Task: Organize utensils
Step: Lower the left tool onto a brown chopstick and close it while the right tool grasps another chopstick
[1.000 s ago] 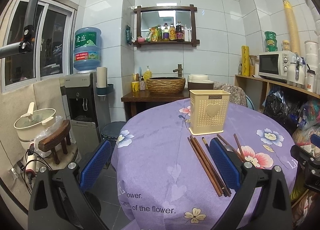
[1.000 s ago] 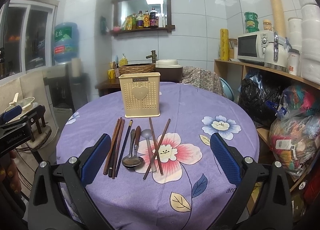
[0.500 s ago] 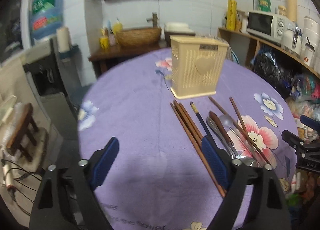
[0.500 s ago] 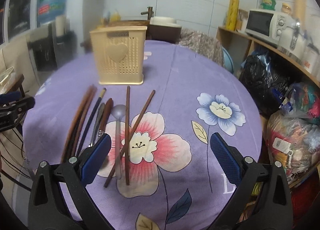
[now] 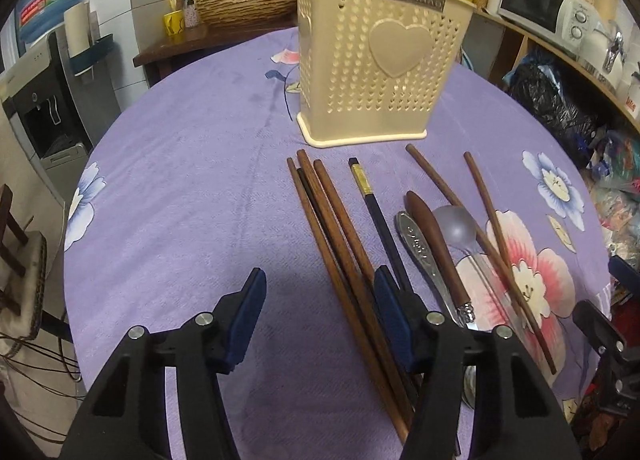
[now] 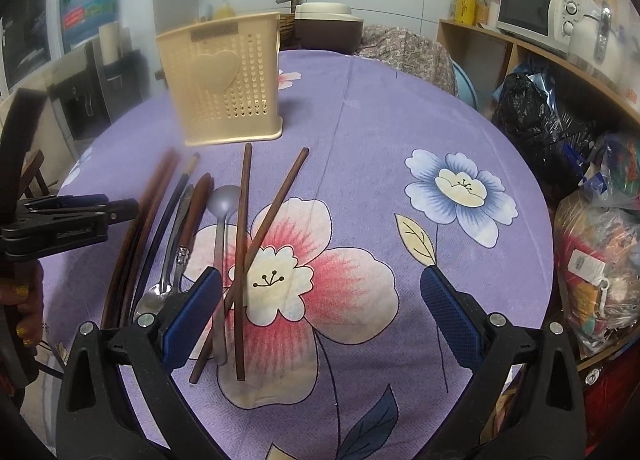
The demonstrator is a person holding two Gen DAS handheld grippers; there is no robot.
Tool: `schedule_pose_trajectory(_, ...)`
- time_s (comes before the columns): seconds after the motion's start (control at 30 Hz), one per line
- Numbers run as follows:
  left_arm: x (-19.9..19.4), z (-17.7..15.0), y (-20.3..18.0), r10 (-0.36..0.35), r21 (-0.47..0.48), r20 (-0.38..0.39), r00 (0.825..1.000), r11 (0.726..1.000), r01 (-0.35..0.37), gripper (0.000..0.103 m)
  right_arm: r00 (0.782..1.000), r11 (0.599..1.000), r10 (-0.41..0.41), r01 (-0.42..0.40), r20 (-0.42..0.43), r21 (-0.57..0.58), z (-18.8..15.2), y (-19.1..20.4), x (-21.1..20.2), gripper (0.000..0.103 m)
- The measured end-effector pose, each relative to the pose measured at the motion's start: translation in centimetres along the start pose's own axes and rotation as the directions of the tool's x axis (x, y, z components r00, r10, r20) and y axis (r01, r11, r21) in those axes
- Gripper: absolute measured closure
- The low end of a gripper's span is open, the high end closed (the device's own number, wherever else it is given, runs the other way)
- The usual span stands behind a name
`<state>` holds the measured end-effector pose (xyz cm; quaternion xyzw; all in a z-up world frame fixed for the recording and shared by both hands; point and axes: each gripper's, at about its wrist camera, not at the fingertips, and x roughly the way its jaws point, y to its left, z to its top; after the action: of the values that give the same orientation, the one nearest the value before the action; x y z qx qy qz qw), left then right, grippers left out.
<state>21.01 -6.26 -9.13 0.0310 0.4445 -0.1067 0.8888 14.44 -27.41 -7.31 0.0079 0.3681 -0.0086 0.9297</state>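
A cream perforated holder (image 5: 376, 72) (image 6: 220, 80) stands upright on the purple cloth. In front of it the utensils lie in a row: three brown chopsticks (image 5: 332, 228), a black chopstick (image 5: 376, 212), a metal spoon (image 5: 416, 244), a brown-handled utensil (image 5: 436, 244), a grey spoon (image 5: 456, 224) and two crossed brown chopsticks (image 6: 244, 244). My left gripper (image 5: 320, 314) hangs low over the brown chopsticks. Its jaws are closing; the sticks lie between them near the right pad, not pressed. My right gripper (image 6: 322, 318) is wide open, with the crossed chopsticks' ends by its left finger.
The round table (image 6: 400, 120) carries a purple floral cloth. Shelves with a microwave (image 6: 536, 16) and stuffed bags (image 6: 600, 276) crowd the right side. A water dispenser (image 5: 44, 108) and a stool stand left. The left gripper (image 6: 116, 207) and a hand (image 6: 24, 300) show at the right view's left edge.
Both grippers tipped down and came closer to the utensil row. The left jaws narrowed from wide open to about half. The holder looms nearer in both views.
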Motion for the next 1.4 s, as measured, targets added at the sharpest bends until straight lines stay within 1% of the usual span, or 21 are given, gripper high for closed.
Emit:
schedule_pose_trajectory(0.1,0.9,0.0,0.0,0.028,0.008,-0.015,0.999,1.000,-0.028,0.047,1.000,1.000,0.005,-0.005,-0.004,0.001,-0.1,0.1,0.2,0.005)
schedule_pose_trajectory(0.17,1.1,-0.2,0.5,0.026,0.014,-0.015,1.000,1.000,-0.026,0.045,1.000,1.000,0.005,-0.005,-0.008,-0.001,-0.1,0.1,0.4,0.005)
schedule_pose_trajectory(0.23,0.8,-0.5,1.8,0.021,0.003,-0.014,1.000,1.000,-0.021,0.042,1.000,1.000,0.002,-0.002,-0.012,-0.007,-0.2,0.1,0.5,0.005)
schedule_pose_trajectory(0.33,0.2,-0.7,4.5,0.046,-0.034,-0.018,0.999,0.998,-0.047,0.042,1.000,1.000,0.000,0.000,-0.019,-0.008,-0.2,-0.1,0.8,0.005)
schedule_pose_trajectory(0.4,0.0,-0.6,6.0,0.024,-0.054,-0.028,0.999,0.998,-0.025,0.041,0.999,1.000,0.012,-0.012,-0.031,-0.008,0.2,-0.2,1.3,0.005)
schedule_pose_trajectory(0.47,-0.2,-0.5,6.6,0.051,-0.046,-0.024,0.998,0.998,-0.052,0.039,0.999,1.000,0.024,-0.025,-0.033,-0.016,0.7,0.0,1.5,0.005)
schedule_pose_trajectory(0.53,0.0,-0.4,6.8,0.115,-0.012,-0.020,0.993,0.993,-0.116,0.037,0.999,0.999,0.032,-0.033,-0.030,-0.030,1.2,0.3,1.6,0.005)
schedule_pose_trajectory(0.57,0.3,-0.4,7.0,0.119,-0.015,-0.025,0.993,0.993,-0.120,0.036,0.999,0.999,0.036,-0.037,-0.031,-0.035,1.3,0.4,1.6,0.005)
schedule_pose_trajectory(0.63,0.5,0.0,7.4,0.078,-0.044,-0.048,0.996,0.996,-0.080,0.036,0.999,0.998,0.039,-0.040,-0.033,-0.054,1.9,0.8,1.8,0.005)
schedule_pose_trajectory(0.67,0.5,0.4,7.1,0.070,-0.032,-0.047,0.996,0.997,-0.071,0.036,0.999,0.997,0.038,-0.040,-0.030,-0.066,2.1,0.9,1.7,0.005)
schedule_pose_trajectory(0.73,0.2,0.8,6.4,0.093,0.001,-0.019,0.996,0.996,-0.093,0.036,0.999,0.996,0.040,-0.041,-0.016,-0.080,2.5,1.2,1.6,0.005)
schedule_pose_trajectory(0.8,0.5,1.3,5.6,0.108,0.022,-0.014,0.994,0.994,-0.108,0.036,0.998,0.994,0.062,-0.062,-0.008,-0.085,3.2,1.3,1.6,0.005)
schedule_pose_trajectory(0.83,0.9,1.5,5.5,0.107,0.024,-0.022,0.994,0.994,-0.106,0.036,0.996,0.993,0.086,-0.087,-0.010,-0.084,3.6,1.4,1.8,0.005)
schedule_pose_trajectory(0.93,1.7,1.6,6.0,0.134,0.012,-0.032,0.990,0.991,-0.133,0.045,0.990,0.988,0.137,-0.138,-0.011,-0.073,4.6,1.4,2.5,0.005)
schedule_pose_trajectory(1.03,1.9,1.5,6.9,0.112,-0.037,-0.037,0.993,0.993,-0.114,0.051,0.985,0.983,0.169,-0.170,-0.027,-0.071,5.8,1.8,3.6,0.005)
schedule_pose_trajectory(1.07,1.9,1.4,7.0,0.116,-0.040,-0.034,0.993,0.992,-0.117,0.054,0.982,0.979,0.183,-0.186,-0.037,-0.083,6.3,2.2,4.3,0.006)
schedule_pose_trajectory(1.1,2.0,1.6,7.0,0.122,-0.041,-0.033,0.992,0.992,-0.123,0.055,0.982,0.977,0.185,-0.189,-0.046,-0.098,6.8,2.7,4.9,0.011)
schedule_pose_trajectory(1.13,2.1,1.7,7.0,0.121,-0.042,-0.036,0.992,0.992,-0.122,0.057,0.981,0.975,0.185,-0.192,-0.063,-0.114,7.5,3.3,5.9,0.013)
schedule_pose_trajectory(1.27,2.8,2.5,6.7,0.122,-0.044,-0.045,0.992,0.991,-0.124,0.060,0.971,0.967,0.198,-0.216,-0.133,-0.135,9.2,5.2,9.2,0.033)
schedule_pose_trajectory(1.3,3.0,2.8,6.7,0.126,-0.045,-0.044,0.991,0.991,-0.128,0.061,0.970,0.966,0.194,-0.215,-0.150,-0.141,9.5,5.6,10.1,0.038)
schedule_pose_trajectory(1.4,3.3,3.2,6.8,0.130,-0.052,-0.049,0.990,0.990,-0.132,0.066,0.970,0.969,0.159,-0.190,-0.186,-0.157,10.1,6.5,12.3,0.045)
